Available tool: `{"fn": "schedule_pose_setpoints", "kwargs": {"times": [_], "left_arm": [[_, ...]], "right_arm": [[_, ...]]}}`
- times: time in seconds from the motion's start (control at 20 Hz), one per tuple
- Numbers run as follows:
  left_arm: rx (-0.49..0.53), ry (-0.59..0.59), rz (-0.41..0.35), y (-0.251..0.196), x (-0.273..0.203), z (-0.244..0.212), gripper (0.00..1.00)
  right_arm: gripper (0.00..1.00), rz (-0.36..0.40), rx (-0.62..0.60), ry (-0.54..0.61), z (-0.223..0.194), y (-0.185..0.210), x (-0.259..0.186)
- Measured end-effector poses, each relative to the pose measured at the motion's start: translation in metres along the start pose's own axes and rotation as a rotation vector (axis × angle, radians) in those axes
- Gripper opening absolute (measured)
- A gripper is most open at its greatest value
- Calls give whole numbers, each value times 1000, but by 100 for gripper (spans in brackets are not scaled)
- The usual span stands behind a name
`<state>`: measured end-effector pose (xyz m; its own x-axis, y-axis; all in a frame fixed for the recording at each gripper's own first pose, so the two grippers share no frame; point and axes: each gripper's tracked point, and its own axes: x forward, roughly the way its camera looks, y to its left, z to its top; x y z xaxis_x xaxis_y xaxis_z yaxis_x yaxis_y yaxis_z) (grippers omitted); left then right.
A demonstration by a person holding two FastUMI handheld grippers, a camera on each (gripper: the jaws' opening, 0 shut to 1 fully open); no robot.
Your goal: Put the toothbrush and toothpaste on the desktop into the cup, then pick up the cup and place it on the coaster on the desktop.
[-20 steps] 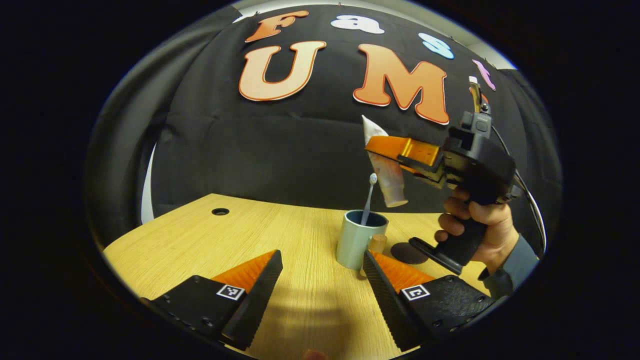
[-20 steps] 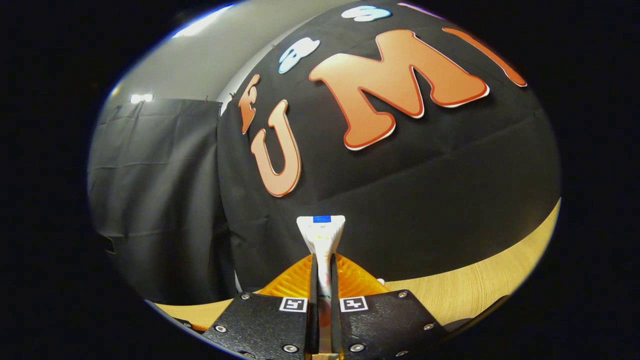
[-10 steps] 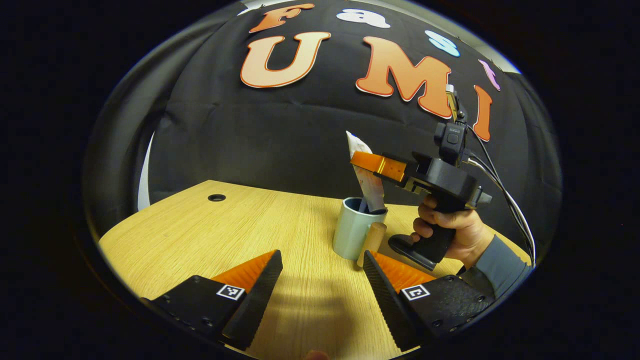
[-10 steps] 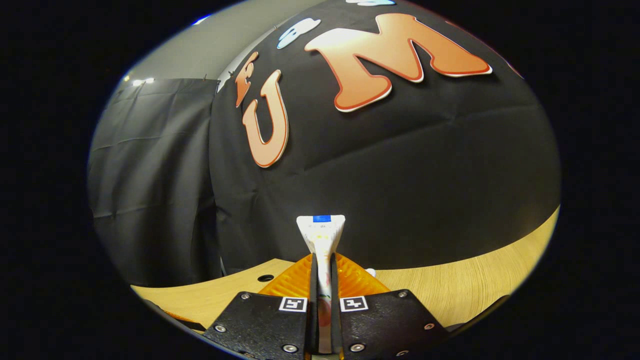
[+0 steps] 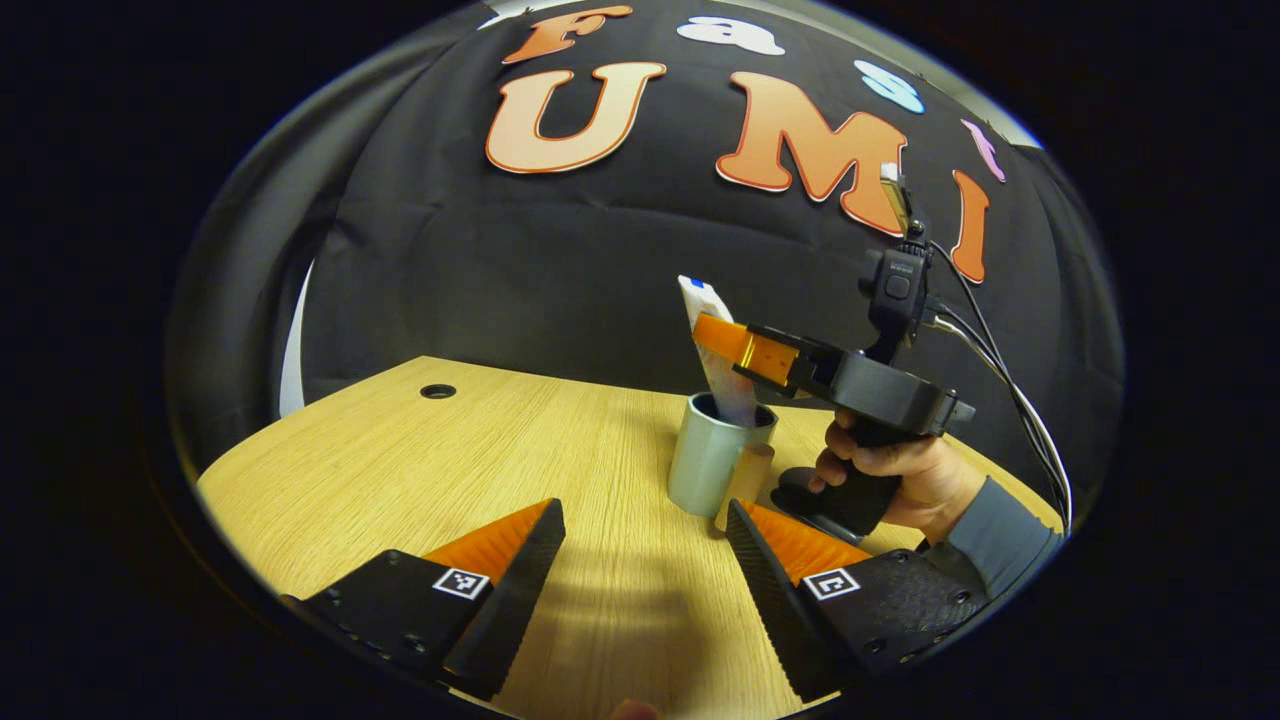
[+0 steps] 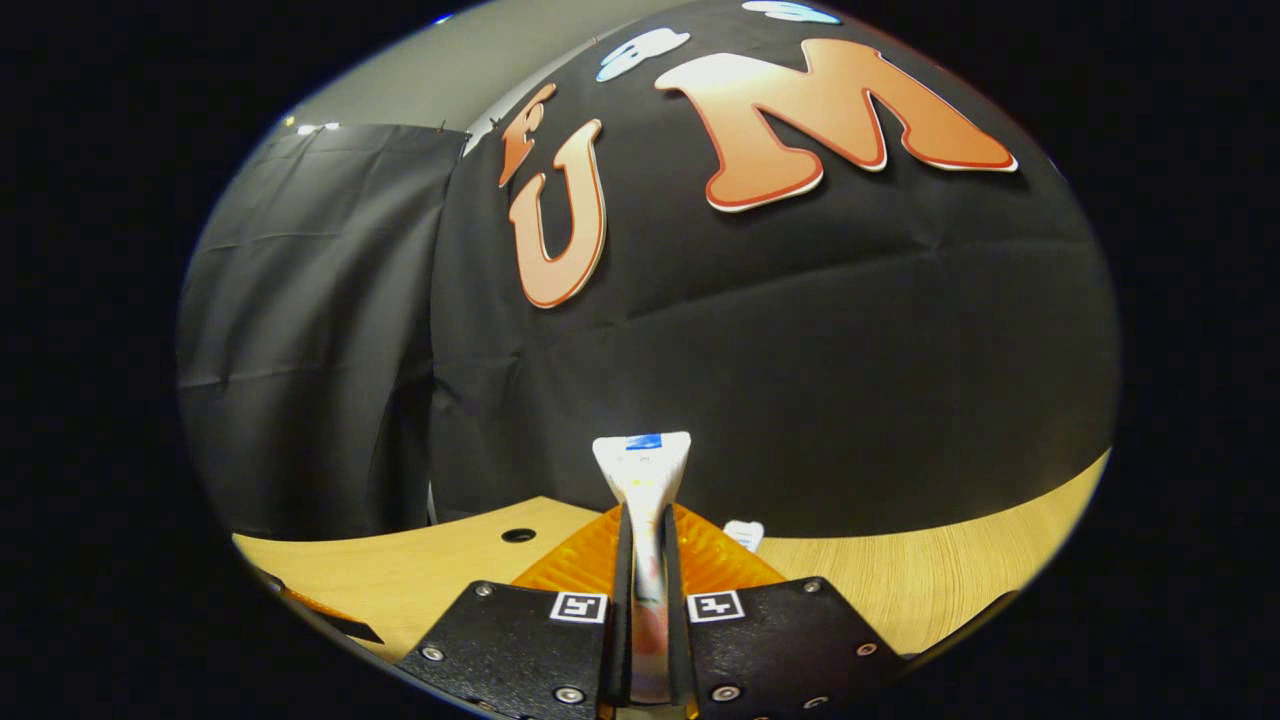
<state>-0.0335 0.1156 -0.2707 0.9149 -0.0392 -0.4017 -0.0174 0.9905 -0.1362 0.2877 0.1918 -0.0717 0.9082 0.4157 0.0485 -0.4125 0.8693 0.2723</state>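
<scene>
A pale grey-green cup (image 5: 705, 462) with a wooden handle (image 5: 745, 484) stands on the wooden desktop (image 5: 420, 470). My right gripper (image 5: 722, 340) is shut on the white toothpaste tube (image 5: 708, 318), which stands tilted with its lower end inside the cup. In the right gripper view the tube (image 6: 642, 468) rises between my shut fingers (image 6: 645, 520), and the white toothbrush head (image 6: 744, 533) pokes up just to its right. My left gripper (image 5: 645, 540) is open and holds nothing, a little in front of the cup. A dark coaster (image 5: 790, 484) lies right of the cup, partly behind the hand.
A person's hand (image 5: 895, 470) and grey sleeve (image 5: 990, 525) hold the right gripper's grip to the right of the cup. A round cable hole (image 5: 438, 391) is at the desktop's far left. Black cloth walls the booth close behind the desk.
My right gripper has come down and leftward with the toothpaste, from above the cup to having the tube's lower end inside it. My left gripper has stayed open and nearly still.
</scene>
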Motion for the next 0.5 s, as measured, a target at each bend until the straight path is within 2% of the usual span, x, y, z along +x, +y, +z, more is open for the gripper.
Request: {"fn": "schedule_pose_setpoints", "kwargs": {"times": [0.3, 0.5], "left_arm": [[-21, -14, -29, -11, -6, 6, 98], [-14, -9, -26, -17, -10, 14, 98]], "right_arm": [[18, -27, -47, 42, 15, -4, -55], [19, -49, -44, 10, 48, -14, -98]]}}
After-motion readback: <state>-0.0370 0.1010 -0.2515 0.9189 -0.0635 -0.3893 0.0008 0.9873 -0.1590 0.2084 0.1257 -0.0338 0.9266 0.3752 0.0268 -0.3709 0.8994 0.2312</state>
